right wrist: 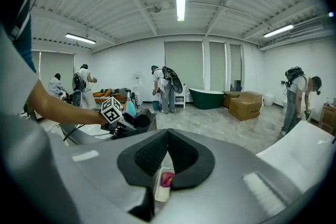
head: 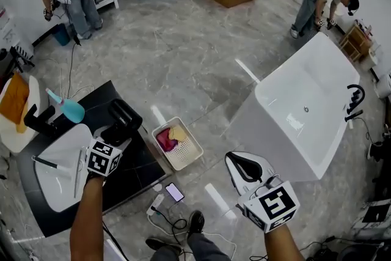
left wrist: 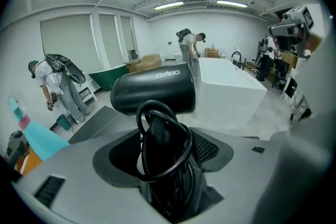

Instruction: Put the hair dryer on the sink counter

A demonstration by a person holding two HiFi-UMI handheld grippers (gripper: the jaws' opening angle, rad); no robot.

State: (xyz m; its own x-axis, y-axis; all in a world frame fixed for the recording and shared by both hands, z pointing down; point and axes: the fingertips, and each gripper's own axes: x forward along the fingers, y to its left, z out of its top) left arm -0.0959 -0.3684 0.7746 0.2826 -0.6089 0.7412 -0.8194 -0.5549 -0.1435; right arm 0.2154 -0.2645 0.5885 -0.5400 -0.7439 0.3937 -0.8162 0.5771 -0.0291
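Observation:
The black hair dryer is held over the right end of the black sink counter, its barrel pointing away from me. My left gripper is shut on its handle. In the left gripper view the barrel lies across the top, and the handle with its coiled cord sits between the jaws of the left gripper. A white sink basin is set into the counter to the left. My right gripper hangs over the floor at the right, and in its own view the right gripper is shut on nothing.
A blue spray bottle and a black faucet stand behind the basin. A white basket with cloths sits on the floor beside the counter, a phone and cables nearer me. A white bathtub fills the right. People stand far off.

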